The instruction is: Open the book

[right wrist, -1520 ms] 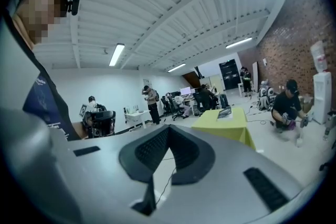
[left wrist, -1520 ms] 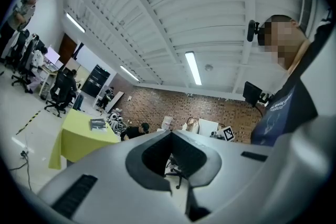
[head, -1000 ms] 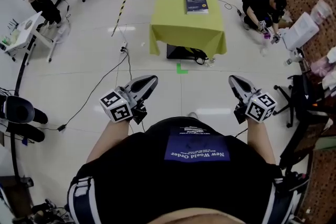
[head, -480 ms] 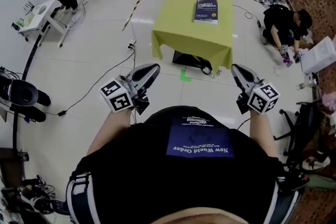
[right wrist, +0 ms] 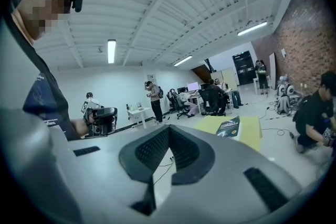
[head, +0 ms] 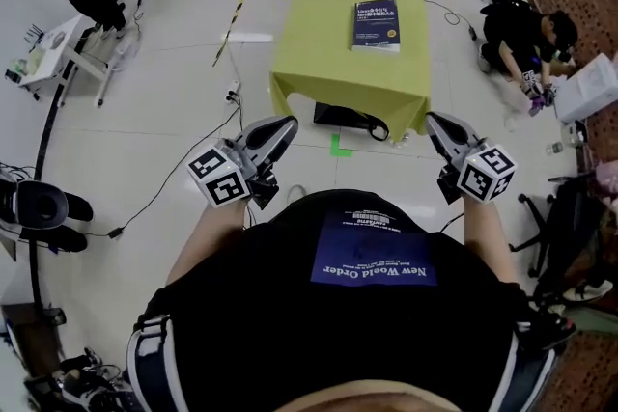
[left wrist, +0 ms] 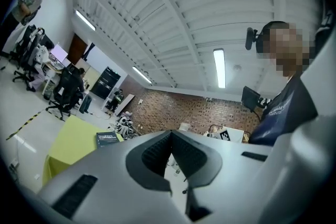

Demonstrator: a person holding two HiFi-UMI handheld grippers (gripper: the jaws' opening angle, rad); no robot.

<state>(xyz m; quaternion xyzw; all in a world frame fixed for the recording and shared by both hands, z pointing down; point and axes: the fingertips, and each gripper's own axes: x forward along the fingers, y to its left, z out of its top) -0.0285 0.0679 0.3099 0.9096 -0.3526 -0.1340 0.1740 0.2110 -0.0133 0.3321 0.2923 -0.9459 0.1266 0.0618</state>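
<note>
Since the earlier frame the counter (head: 309, 53) w/ its yellow cloth has drawn nearer and sits larger in the head view. We're closing on it, both grippers carried ahead of the body. The book (head: 377, 22) hasn't shifted on the cloth.

The left gripper (head: 283, 124) and right gripper (head: 434, 119) ride at about waist level, one each side, pointing toward the counter and well short of it. The fingers on both are pressed together tip to tip w/ nothing btwn them; each gripper view shows only the room beyond the meeting pads. We judge that fits a walk-up: no reason to spread them until the book is in reach. Held apart like this, they're set to come in from either side of it.

The book lies flat and closed, cover up, right of centre on the counter and toward its far edge. Nothing else sits on the cloth. The cover is dark blue w/ pale print, too small to read, and a small yellow mark low on it. It looks fairly thick, prob. a paperback. We can't tell the spine side from here. Opening hasn't begun yet.
</note>
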